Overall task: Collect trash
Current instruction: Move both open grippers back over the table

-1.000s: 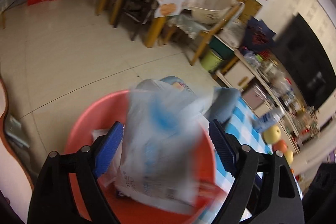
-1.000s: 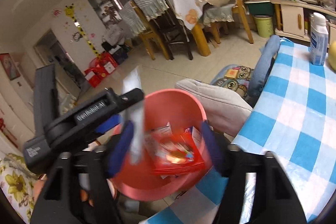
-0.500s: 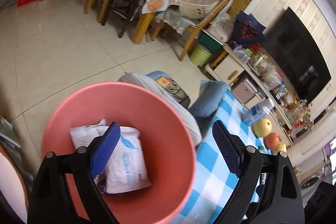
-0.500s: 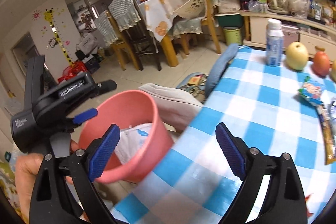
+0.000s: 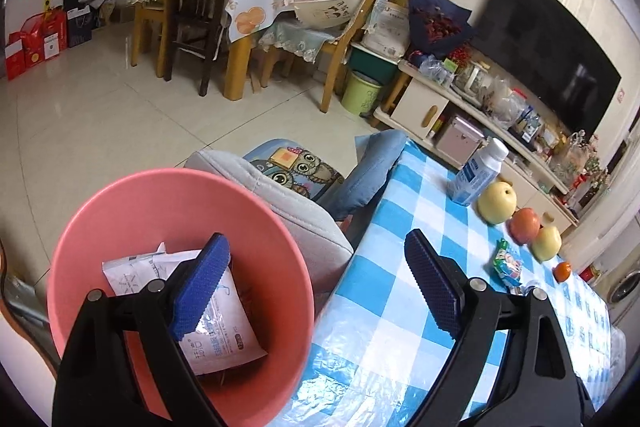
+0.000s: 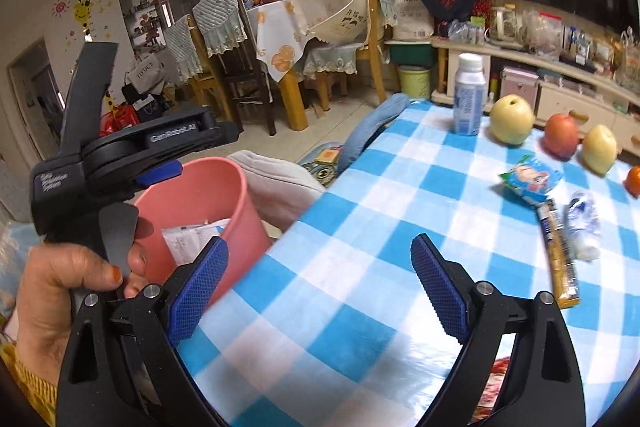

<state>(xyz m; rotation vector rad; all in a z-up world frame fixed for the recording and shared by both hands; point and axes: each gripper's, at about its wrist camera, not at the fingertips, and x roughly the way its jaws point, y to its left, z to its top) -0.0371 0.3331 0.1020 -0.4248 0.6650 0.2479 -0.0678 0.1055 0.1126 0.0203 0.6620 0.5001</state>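
- Bin (image 5: 132,223), pink and round, stands at the far left beside the desk (image 5: 384,311), off its near-left edge; white packets (image 5: 224,331) lie inside it.
- Left tongs (image 5: 316,287) hang released and empty, one pad over the bin's mouth, the other over the checked cloth.
- A grey cushion (image 5: 280,199) and a blue one (image 5: 372,167) crowd the desk's left edge just past the bin; beyond them the tiled floor lies open up to the chairs.
- Right tongs (image 6: 320,291) are released too, their jaws just opened wide with nothing between them, over bare cloth.
- Remaining trash lies well right of both tongs: a green snack packet (image 6: 532,179), a long yellow wrapper (image 6: 560,259) and a crumpled clear bottle (image 6: 584,227) just beside it.
- Behind these stand a white bottle (image 6: 470,99) and a row of fruit (image 6: 560,135).
- Only the right view shows the person's hand (image 6: 60,291) gripping the left tool, and something red under the near edge; only the left view looks down into the bin.
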